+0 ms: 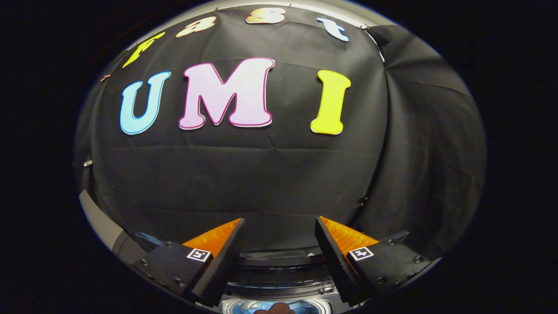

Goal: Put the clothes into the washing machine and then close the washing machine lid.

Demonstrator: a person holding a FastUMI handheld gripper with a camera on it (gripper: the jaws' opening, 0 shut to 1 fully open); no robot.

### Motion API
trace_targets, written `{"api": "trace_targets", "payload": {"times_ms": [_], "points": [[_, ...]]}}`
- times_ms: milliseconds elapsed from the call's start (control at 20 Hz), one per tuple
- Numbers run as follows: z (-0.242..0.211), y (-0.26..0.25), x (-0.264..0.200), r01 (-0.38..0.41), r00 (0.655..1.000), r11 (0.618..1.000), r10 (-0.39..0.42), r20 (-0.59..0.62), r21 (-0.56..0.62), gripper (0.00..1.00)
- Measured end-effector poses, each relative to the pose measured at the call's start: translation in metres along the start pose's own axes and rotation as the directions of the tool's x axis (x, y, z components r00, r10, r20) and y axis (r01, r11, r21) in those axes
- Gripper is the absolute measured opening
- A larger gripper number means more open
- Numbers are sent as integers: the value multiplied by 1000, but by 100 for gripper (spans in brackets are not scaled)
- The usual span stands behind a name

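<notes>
My gripper (279,226) is open, its two fingers spread wide with nothing between them, and it faces the black cloth wall. Below and between the fingers lies the top of the washing machine (279,279), a dark glossy raised lid or back panel with a silver rim. Under that, the round tub opening (274,306) shows a bluish inside. A small brownish lump (274,308) sits in the opening; I cannot tell whether it is cloth.
The booth's black cloth wall (261,183) stands close ahead, beyond the machine. A grey curved edge (98,220) runs along the left side beneath the cloth.
</notes>
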State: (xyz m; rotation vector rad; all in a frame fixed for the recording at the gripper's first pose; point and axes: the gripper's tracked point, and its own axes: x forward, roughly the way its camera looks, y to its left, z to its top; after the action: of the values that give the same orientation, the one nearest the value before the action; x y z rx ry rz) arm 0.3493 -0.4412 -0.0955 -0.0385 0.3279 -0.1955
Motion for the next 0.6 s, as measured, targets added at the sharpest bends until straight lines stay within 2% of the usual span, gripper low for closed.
{"api": "trace_targets", "payload": {"times_ms": [450, 600], "points": [[-3, -1, -18, -6, 1000, 1000, 5, 29, 30, 98], [-1, 1, -26, 14, 999, 1000, -13, 42, -25, 98]]}}
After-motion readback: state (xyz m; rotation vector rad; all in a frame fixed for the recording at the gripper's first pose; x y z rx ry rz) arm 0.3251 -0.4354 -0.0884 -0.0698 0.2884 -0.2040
